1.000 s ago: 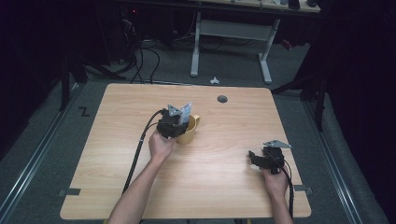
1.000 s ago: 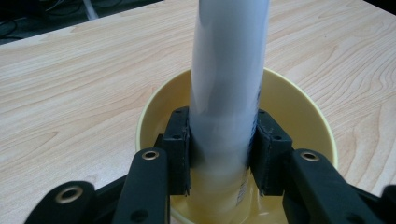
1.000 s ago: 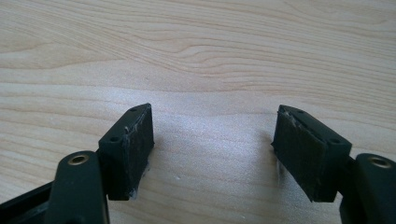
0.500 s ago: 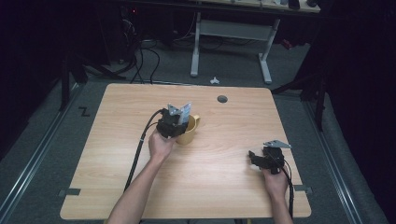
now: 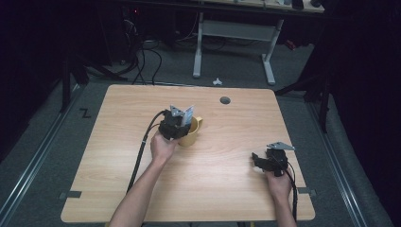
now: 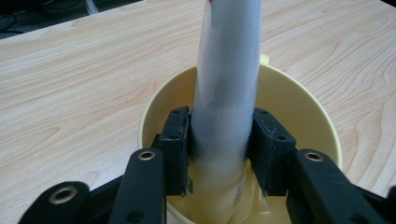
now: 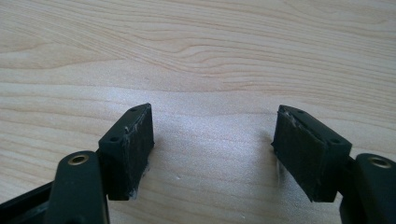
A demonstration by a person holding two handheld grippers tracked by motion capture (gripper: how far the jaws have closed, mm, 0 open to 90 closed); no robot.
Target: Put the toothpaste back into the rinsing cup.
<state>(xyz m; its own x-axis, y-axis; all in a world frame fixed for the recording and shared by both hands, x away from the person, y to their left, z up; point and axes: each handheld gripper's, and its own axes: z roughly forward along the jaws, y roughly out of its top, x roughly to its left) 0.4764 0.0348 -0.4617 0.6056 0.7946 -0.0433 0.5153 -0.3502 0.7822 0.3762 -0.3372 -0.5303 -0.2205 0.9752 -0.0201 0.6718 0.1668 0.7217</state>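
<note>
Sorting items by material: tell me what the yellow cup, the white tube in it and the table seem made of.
Yellow cup: probably plastic, with a smooth, even, faintly glossy wall. White tube: looks like soft plastic, matte, with small print low down. Table: wood or wood-look laminate, pale grain lines, satin finish.

Counter [image 5: 227,189] is light wood, pale tan with wavy brown grain lines, and has one dark grey round hole [image 5: 225,100] near the far edge. Mug [image 5: 191,135] is yellow, paler cream-yellow inside. Tube [image 6: 229,79] standing in the mug is white with soft grey shading, small dark print low on it, a bit of red at the top edge. Left gripper [image 6: 223,140] is black with brass-coloured rivets, grey plate on top, black cable. Right gripper [image 7: 212,149] is black too, pads scuffed whitish at the edges, grey plate, black cable. Floor [image 5: 56,156] is dark grey carpet. Desk frame [image 5: 231,33] behind is light grey-white.
</note>
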